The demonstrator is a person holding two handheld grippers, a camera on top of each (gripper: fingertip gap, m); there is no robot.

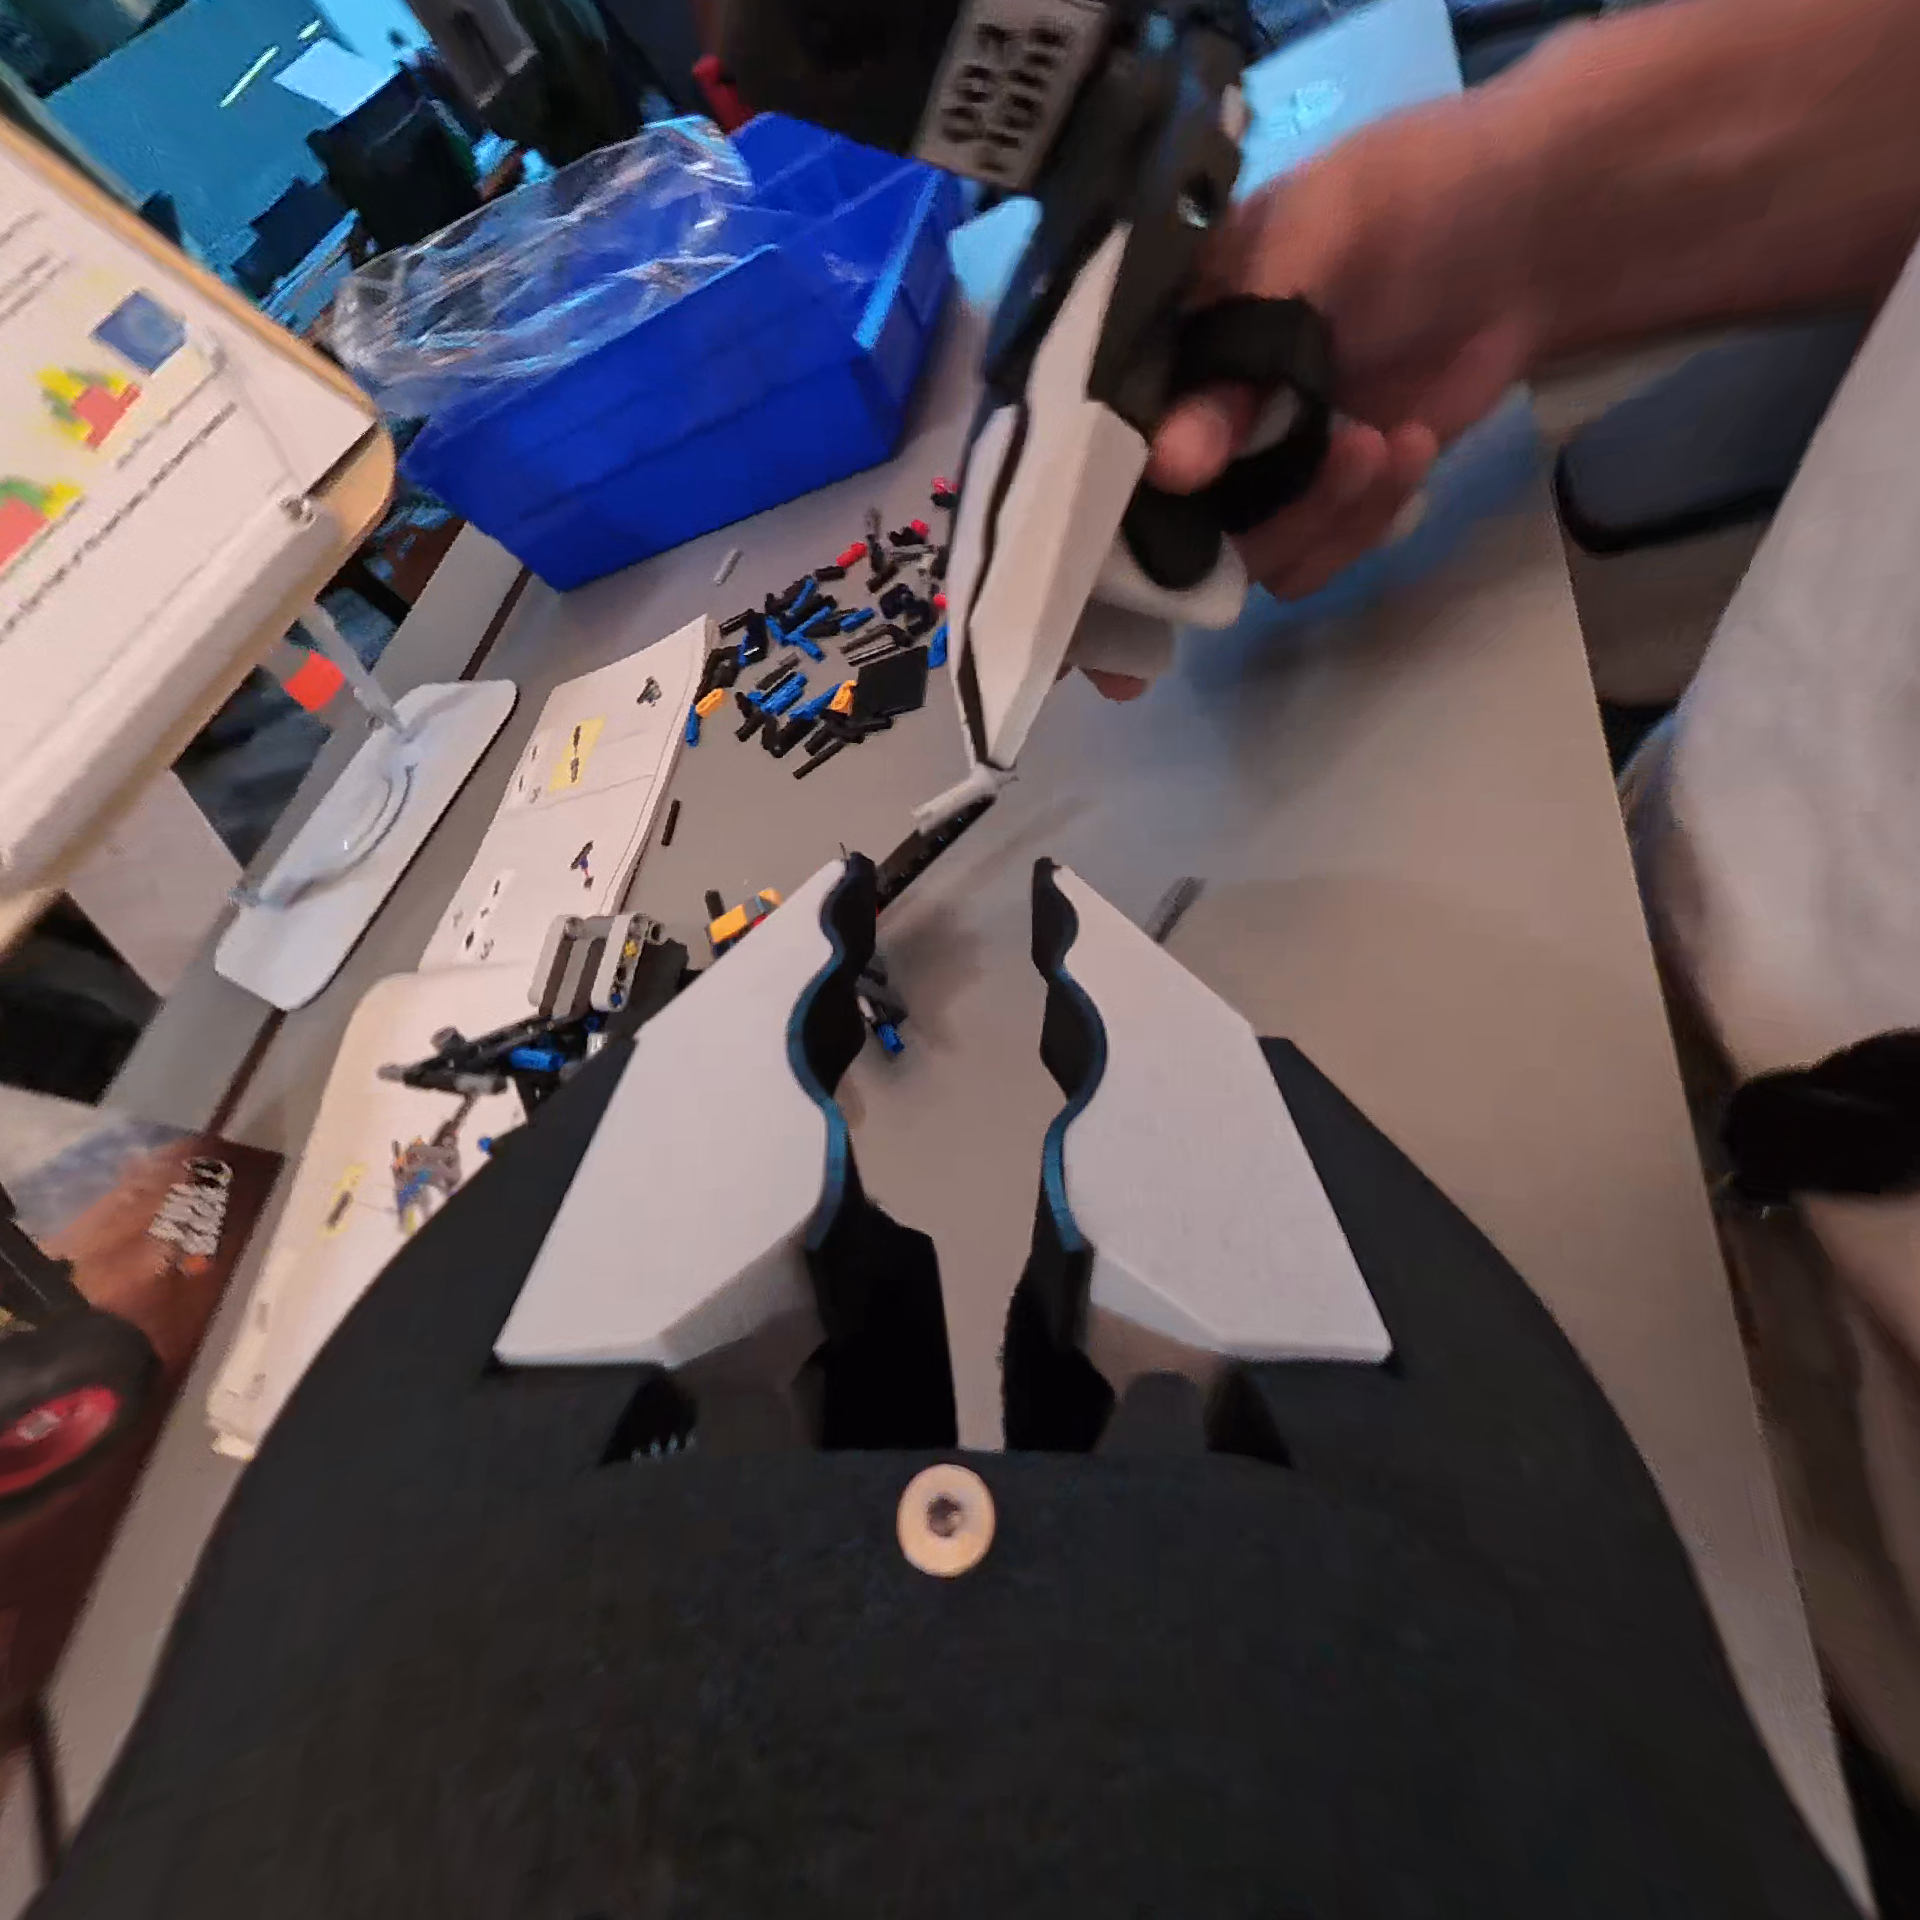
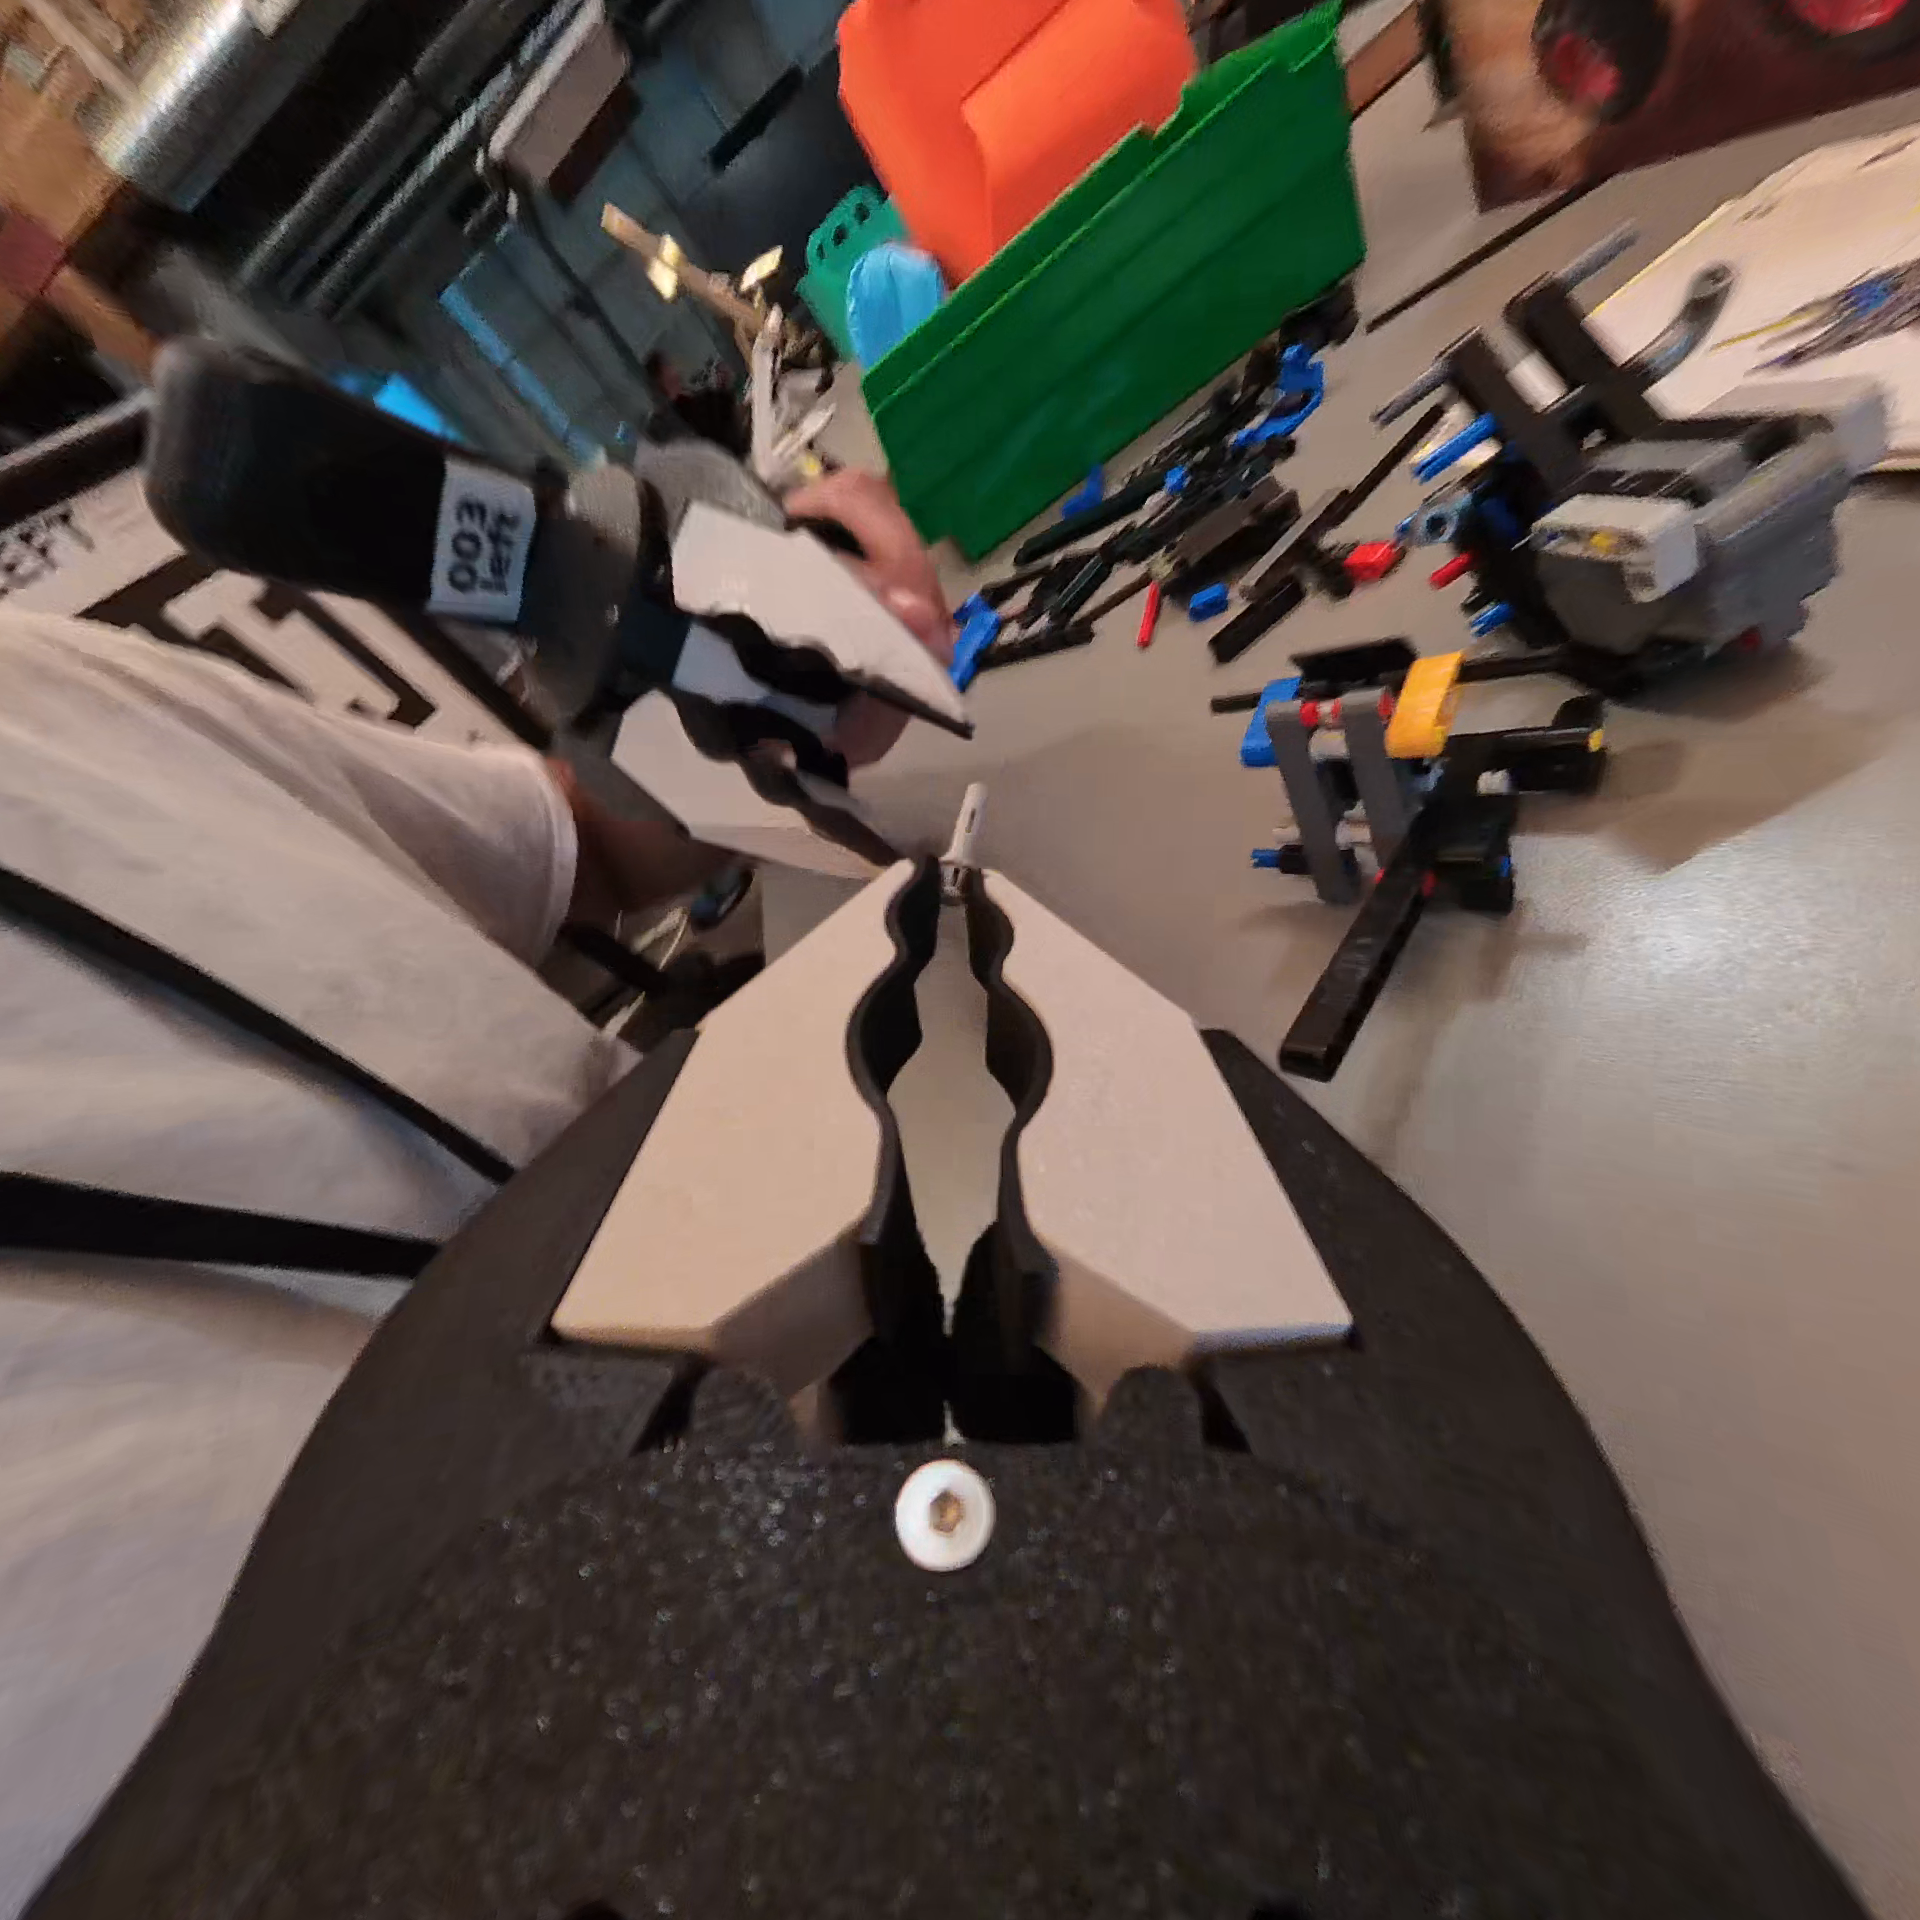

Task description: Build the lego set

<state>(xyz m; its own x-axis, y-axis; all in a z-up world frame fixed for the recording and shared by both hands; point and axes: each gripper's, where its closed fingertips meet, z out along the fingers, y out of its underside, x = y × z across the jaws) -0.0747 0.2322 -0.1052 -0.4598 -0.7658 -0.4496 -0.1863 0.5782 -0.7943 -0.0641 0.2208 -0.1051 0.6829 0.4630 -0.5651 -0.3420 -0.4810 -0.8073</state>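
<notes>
Right gripper (image 2: pixel 951 883) pinches a small white pin (image 2: pixel 969 826).
I see left gripper (image 1: pixel 945 873) parted (empty) above the worktop (image 1: pixel 1351 1039).

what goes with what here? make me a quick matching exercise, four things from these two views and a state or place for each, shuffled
Things:
1. left gripper
2. right gripper
3. blue bin
4. green bin

States or places:
A. holds crumpled clear plastic
B. jaws apart, nothing between them
C. stands on the table in front of an orange block
D. shut on a small white pin

Pairs: 1-B, 2-D, 3-A, 4-C

The small white pin sticks out past the right gripper's tips. The orange block rises behind the green bin.
</notes>
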